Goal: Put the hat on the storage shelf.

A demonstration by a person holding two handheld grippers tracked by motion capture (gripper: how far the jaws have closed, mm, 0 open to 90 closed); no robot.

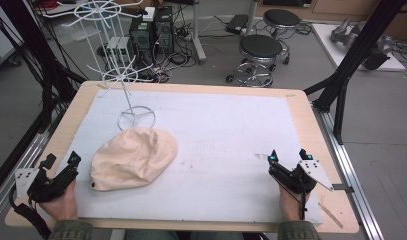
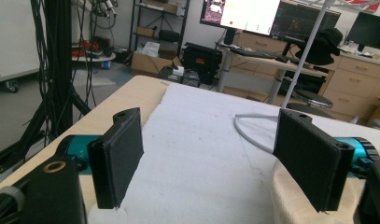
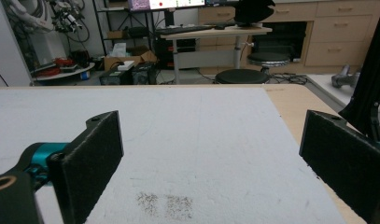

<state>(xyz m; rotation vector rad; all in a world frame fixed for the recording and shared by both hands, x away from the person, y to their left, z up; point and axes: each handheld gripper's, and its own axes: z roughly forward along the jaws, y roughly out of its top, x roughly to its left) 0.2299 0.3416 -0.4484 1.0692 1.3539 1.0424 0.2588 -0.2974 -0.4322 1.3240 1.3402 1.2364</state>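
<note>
We saw the hat (image 1: 133,158) lying flat near the rack (image 1: 122,75), probably long axis diagonal. Left gripper (image 1: 61,161) and right gripper (image 1: 289,155) both gaped wide, empty.

Matt beige cloth hat (image 1: 133,157)

Both forearms enter from the near edge, the left tool (image 1: 61,162) held low at the left with its jaws spread wide and nothing between them, the right tool (image 1: 289,155) low at the right, jaws likewise wide apart and empty.
</note>
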